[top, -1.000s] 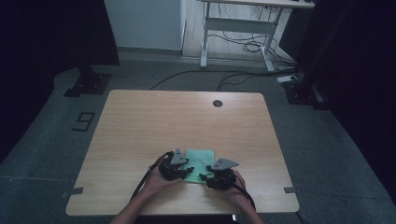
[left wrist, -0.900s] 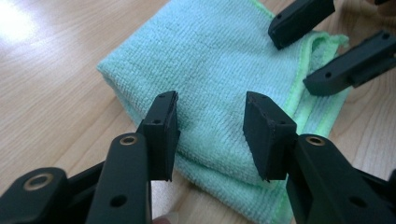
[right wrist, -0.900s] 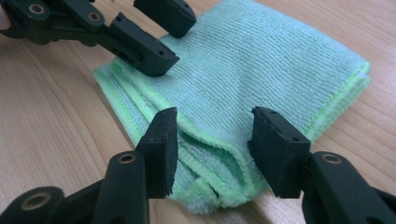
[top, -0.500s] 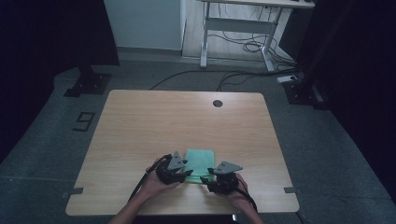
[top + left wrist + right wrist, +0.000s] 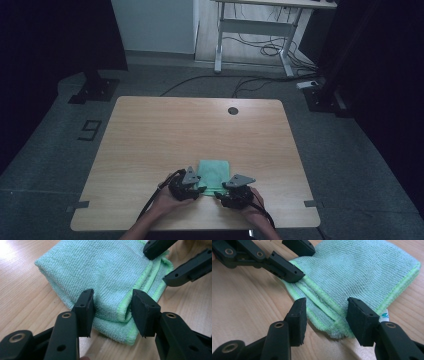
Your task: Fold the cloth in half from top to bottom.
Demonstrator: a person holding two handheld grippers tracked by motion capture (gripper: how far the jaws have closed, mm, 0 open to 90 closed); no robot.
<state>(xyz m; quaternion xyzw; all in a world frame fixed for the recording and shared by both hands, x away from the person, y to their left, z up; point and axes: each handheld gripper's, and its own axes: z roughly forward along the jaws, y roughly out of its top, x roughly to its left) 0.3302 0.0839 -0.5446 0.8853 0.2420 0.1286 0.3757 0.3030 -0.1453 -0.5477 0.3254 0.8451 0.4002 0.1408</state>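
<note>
Because the folded green cloth [image 5: 214, 172] lies flat near your edge of the wooden table [image 5: 165, 130], you have brought both tools to its near hem. Your left gripper [image 5: 113, 311] stands with jaws apart, straddling the near left corner of the layers without pinching them. Your right gripper [image 5: 326, 320] is likewise parted around the right corner, its jaws having just eased closer, nothing clamped yet. Placed so, each can likely catch a corner for lifting or unfolding.
</note>
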